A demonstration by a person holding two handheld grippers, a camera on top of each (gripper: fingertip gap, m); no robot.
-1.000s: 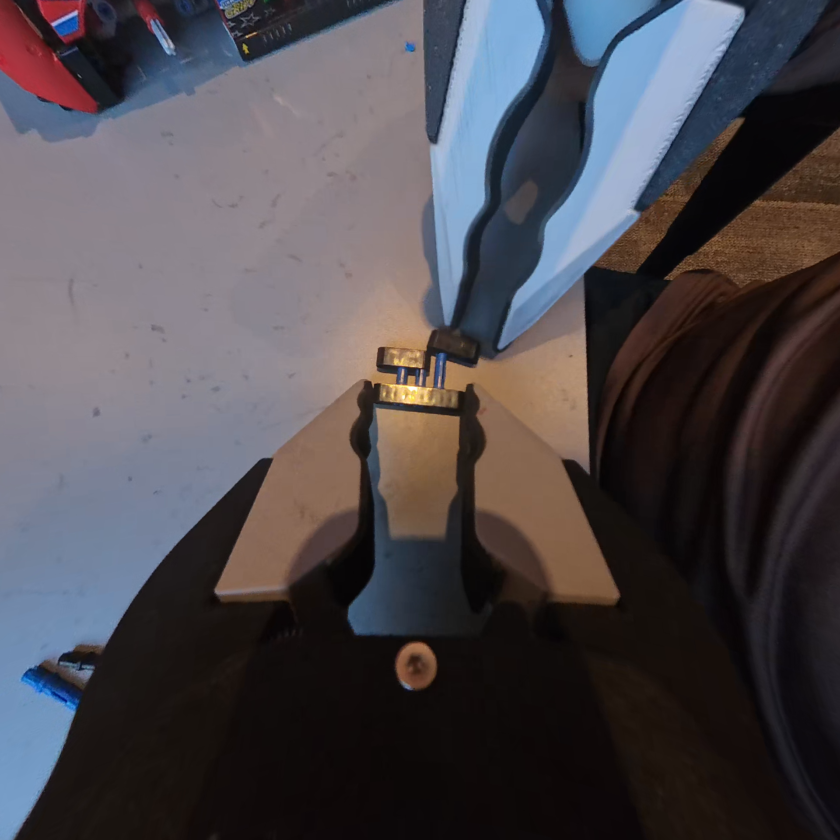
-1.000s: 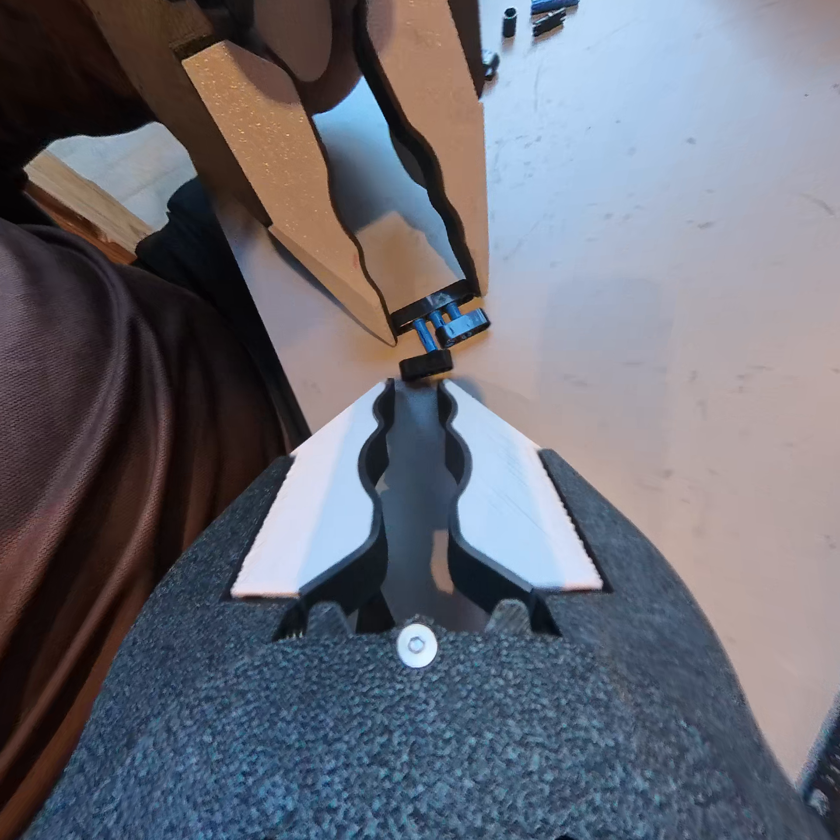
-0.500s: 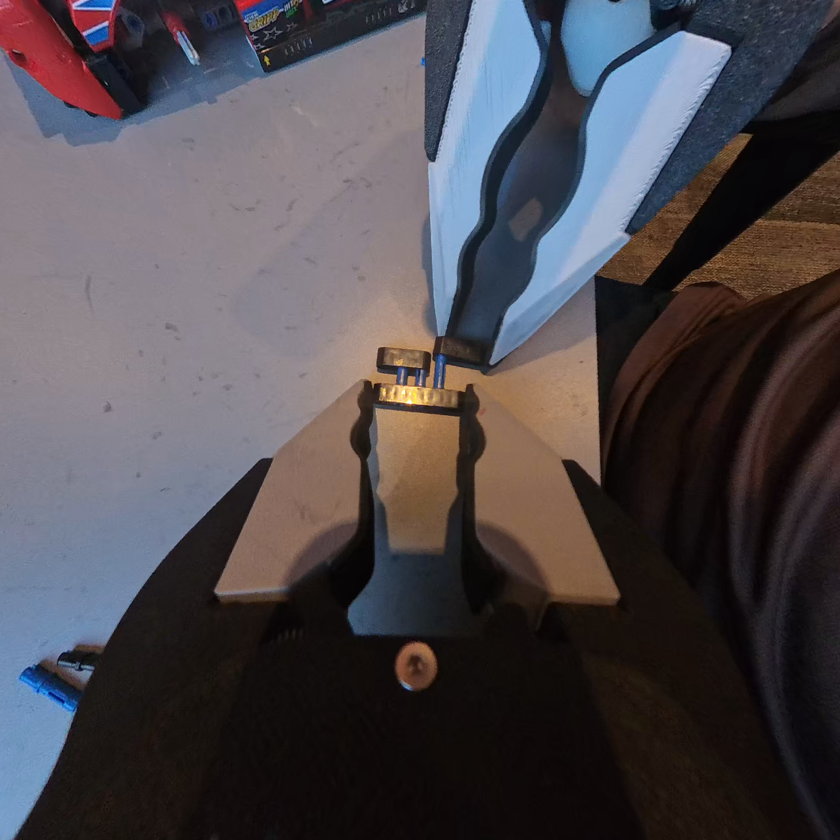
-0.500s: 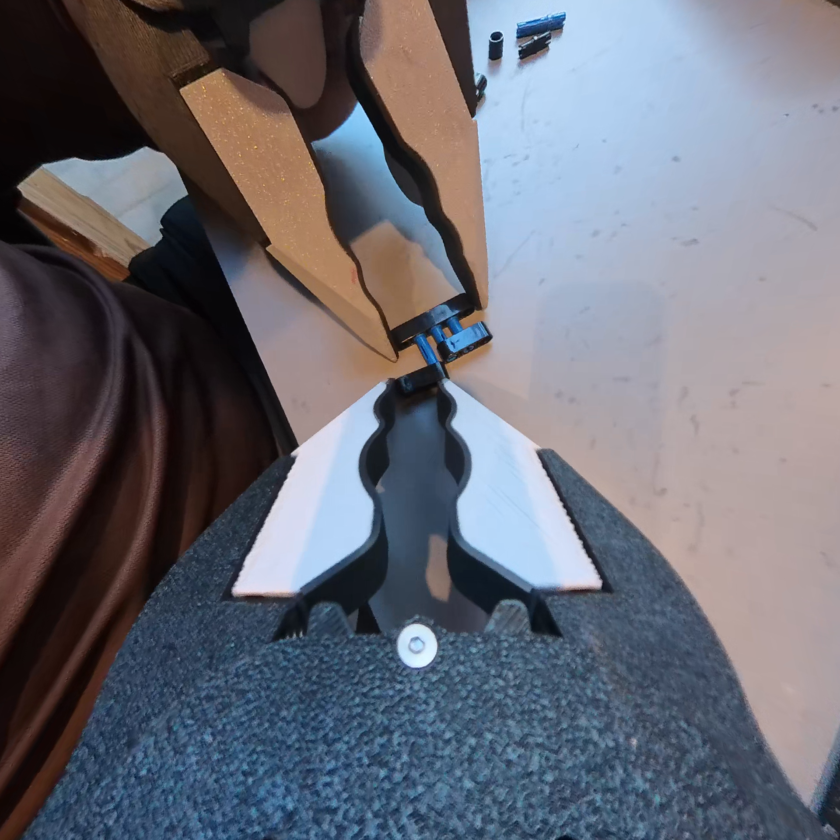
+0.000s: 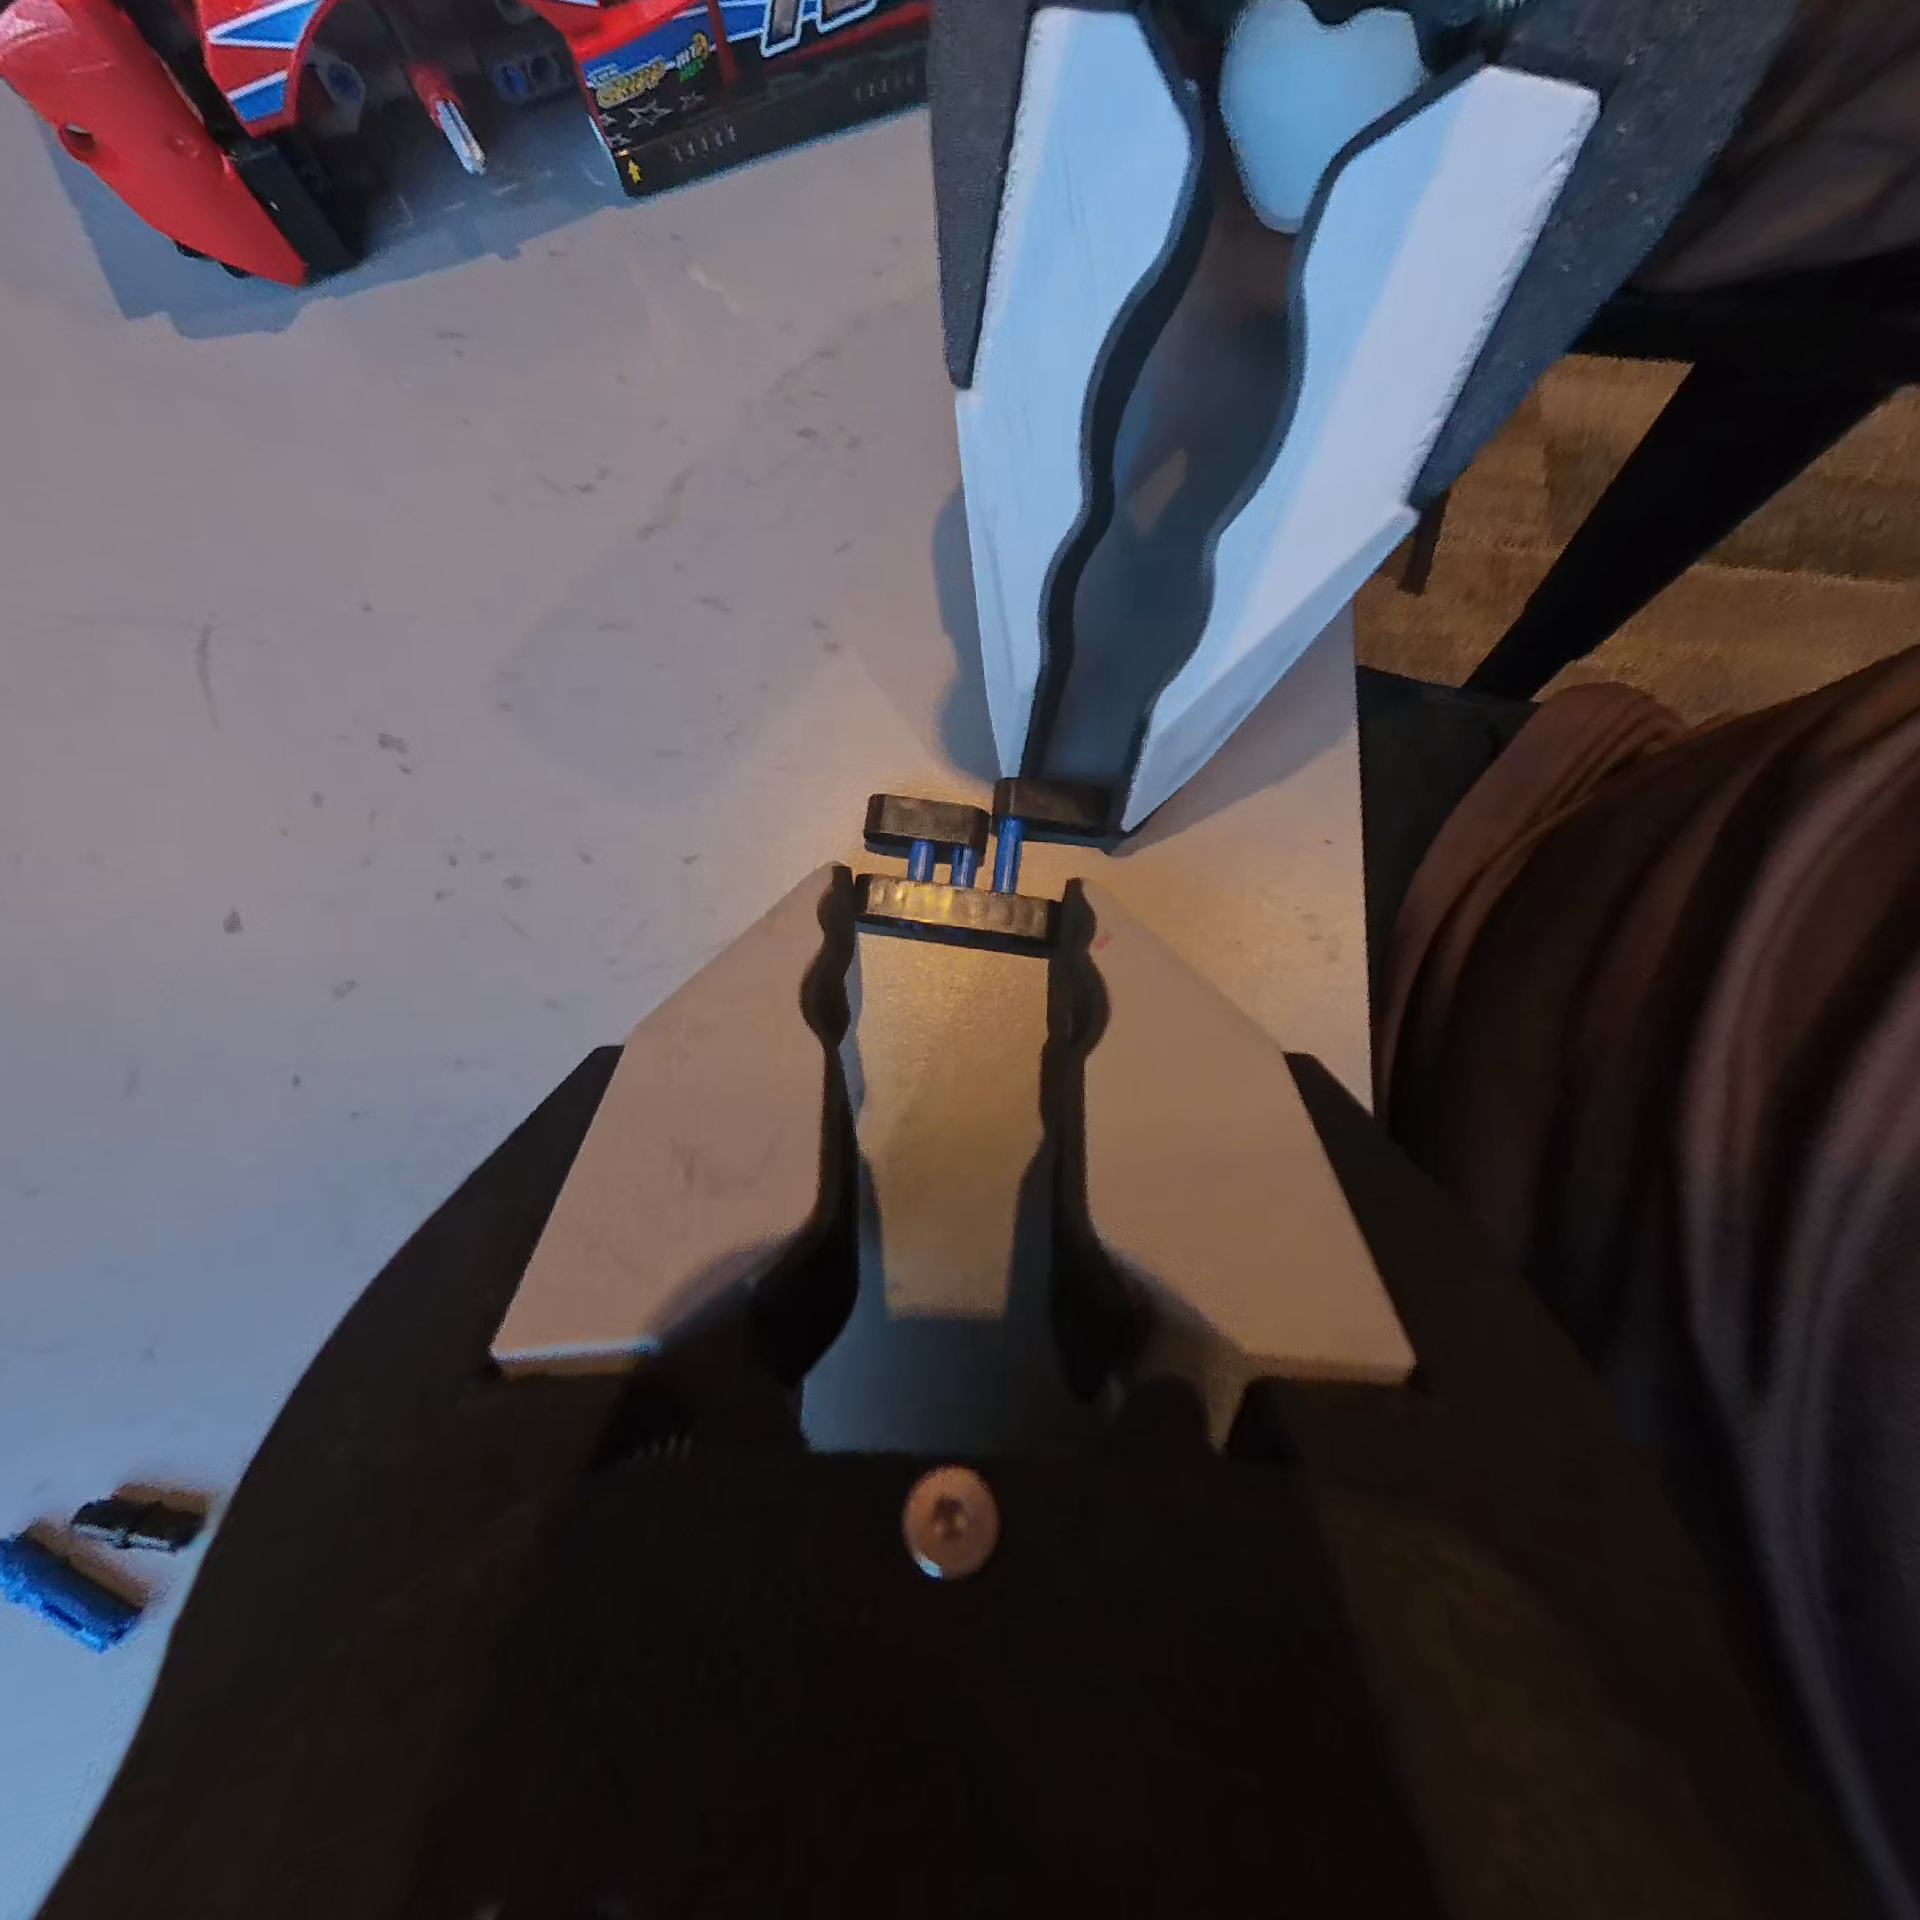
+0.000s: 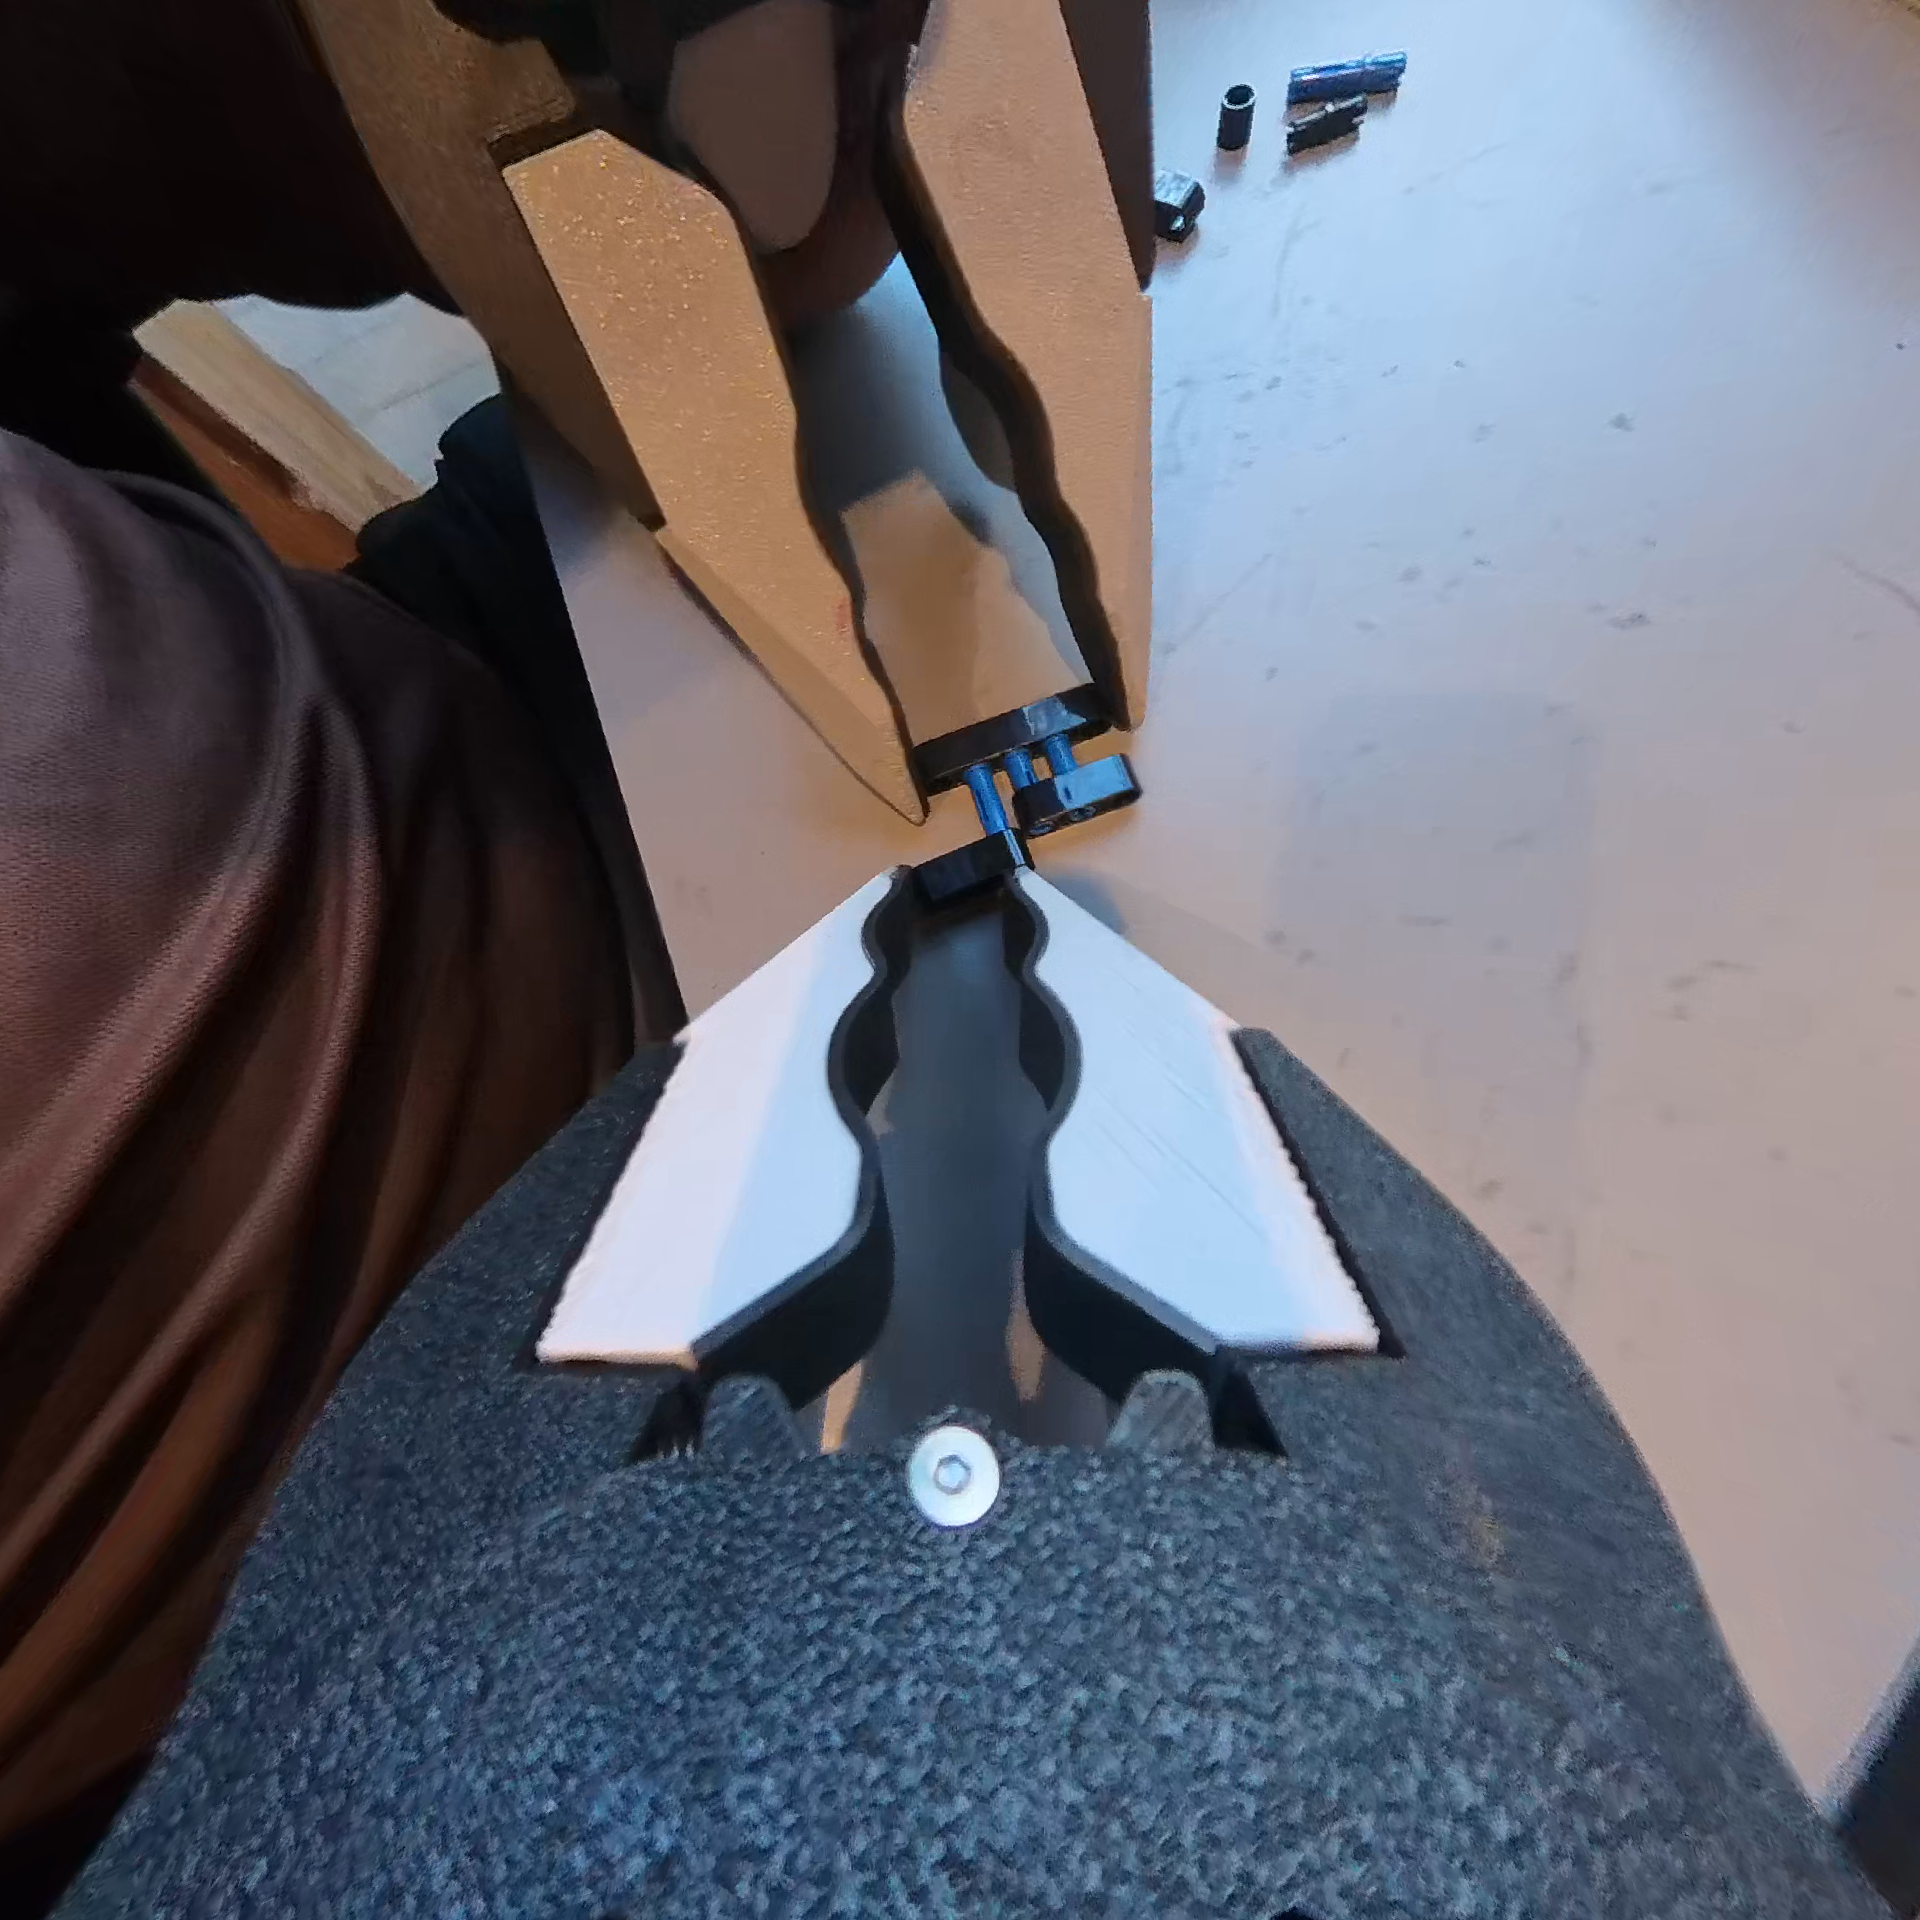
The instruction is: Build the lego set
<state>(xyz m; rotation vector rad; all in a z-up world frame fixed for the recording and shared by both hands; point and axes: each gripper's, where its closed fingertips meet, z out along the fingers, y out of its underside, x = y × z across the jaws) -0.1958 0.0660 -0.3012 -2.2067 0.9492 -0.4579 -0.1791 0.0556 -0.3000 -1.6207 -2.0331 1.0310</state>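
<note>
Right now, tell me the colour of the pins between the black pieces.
Blue pins, clearest in the right wrist view.

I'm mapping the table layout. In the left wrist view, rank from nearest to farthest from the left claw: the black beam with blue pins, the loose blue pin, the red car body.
1. Black beam with blue pins: clamped at the left claw tips.
2. Loose blue pin: on the table, lower left.
3. Red car body: far upper left corner.

— What's my bench (image 5: pixel 436 644) looking like?

— Pale and scuffed. I see a red model car (image 5: pixel 177 135) and a dark printed box (image 5: pixel 748 94) at its far edge.

— Loose parts?

— A blue pin (image 6: pixel 1345 75), a black sleeve (image 6: pixel 1236 116) and black connectors (image 6: pixel 1325 123) (one more (image 6: pixel 1177 203) lies nearer).
</note>
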